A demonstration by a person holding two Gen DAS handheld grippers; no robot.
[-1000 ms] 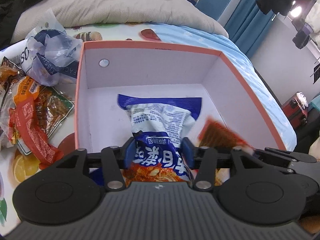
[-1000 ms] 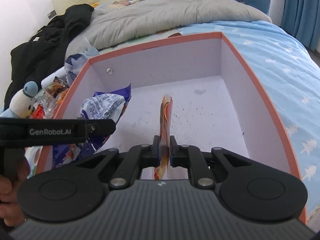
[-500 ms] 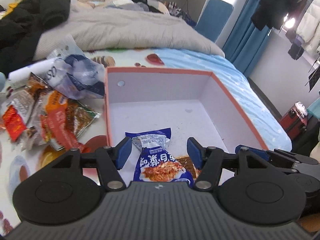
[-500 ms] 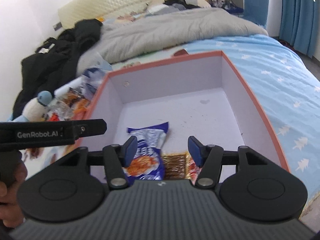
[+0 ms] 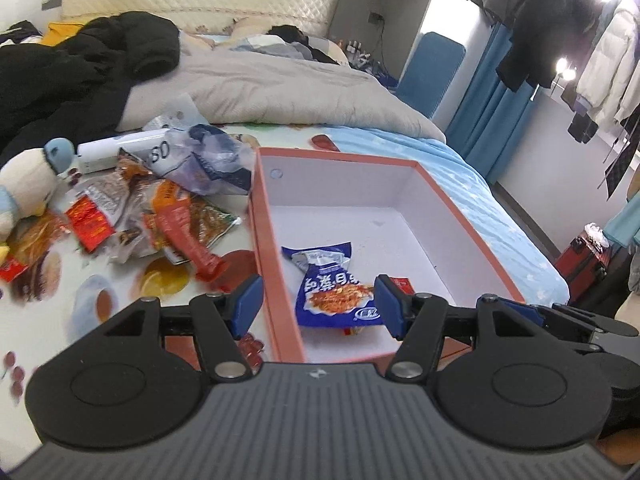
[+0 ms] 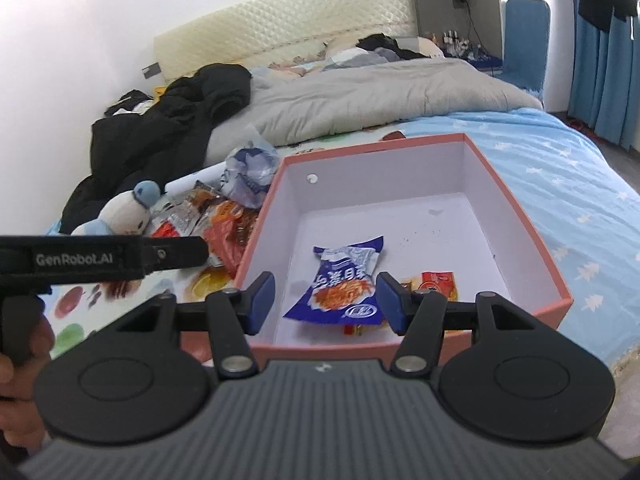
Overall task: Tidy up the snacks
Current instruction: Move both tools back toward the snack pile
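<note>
A pink-rimmed box (image 5: 276, 264) (image 6: 516, 216) with a white inside stands on the bed. A blue and white snack bag (image 5: 334, 290) (image 6: 342, 284) lies in its near part, with a small red-orange packet (image 6: 438, 282) (image 5: 401, 283) beside it. My left gripper (image 5: 318, 304) is open and empty, raised above the box's near left corner. My right gripper (image 6: 326, 300) is open and empty, raised above the box's near edge. A pile of loose snack packets (image 5: 160, 224) (image 6: 224, 220) lies left of the box.
A crumpled blue and white plastic bag (image 5: 204, 160) and a plush toy (image 5: 28, 184) (image 6: 124, 208) sit by the pile. A grey duvet (image 5: 272, 92) and black clothes (image 5: 80, 68) lie behind. The bed edge drops off on the right (image 5: 532, 256).
Both grippers opened and let go: the blue bag and the red-orange packet now lie in the box. Both grippers have drawn back and up from the box.
</note>
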